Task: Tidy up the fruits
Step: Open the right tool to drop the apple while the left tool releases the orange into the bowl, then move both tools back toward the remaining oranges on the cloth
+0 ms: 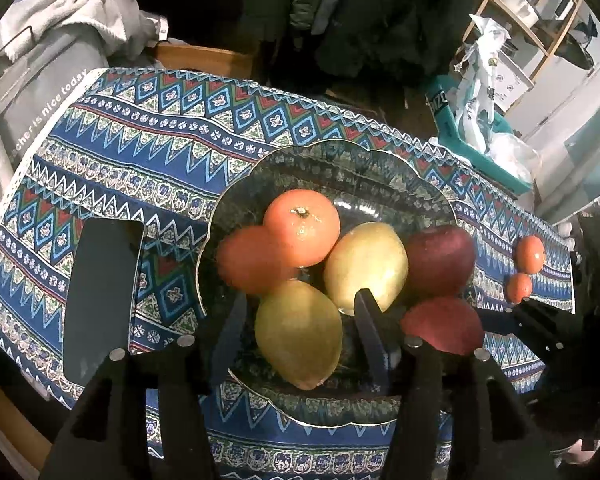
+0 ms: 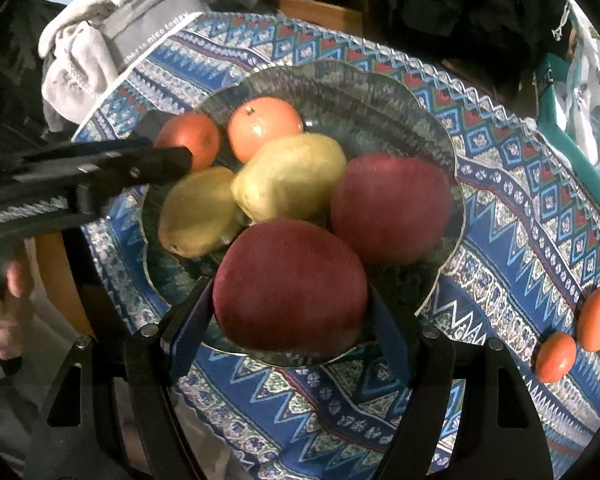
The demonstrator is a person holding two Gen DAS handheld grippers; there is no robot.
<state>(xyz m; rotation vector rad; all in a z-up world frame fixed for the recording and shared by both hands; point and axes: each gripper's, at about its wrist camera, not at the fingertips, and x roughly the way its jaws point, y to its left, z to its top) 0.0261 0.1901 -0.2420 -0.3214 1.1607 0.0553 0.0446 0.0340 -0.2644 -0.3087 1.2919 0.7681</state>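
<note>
Red apple sat betw R gripper fingers, held, at glass plate's 6 o'clock rim | L gripper wide around yellow pear | 2 small tangerines on cloth at 3 o'clock.

Heaped in a dark scalloped glass plate: two oranges, two yellow-green pears, two red apples. Lying apart on the patterned cloth, two small tangerines, just beside each other.
</note>
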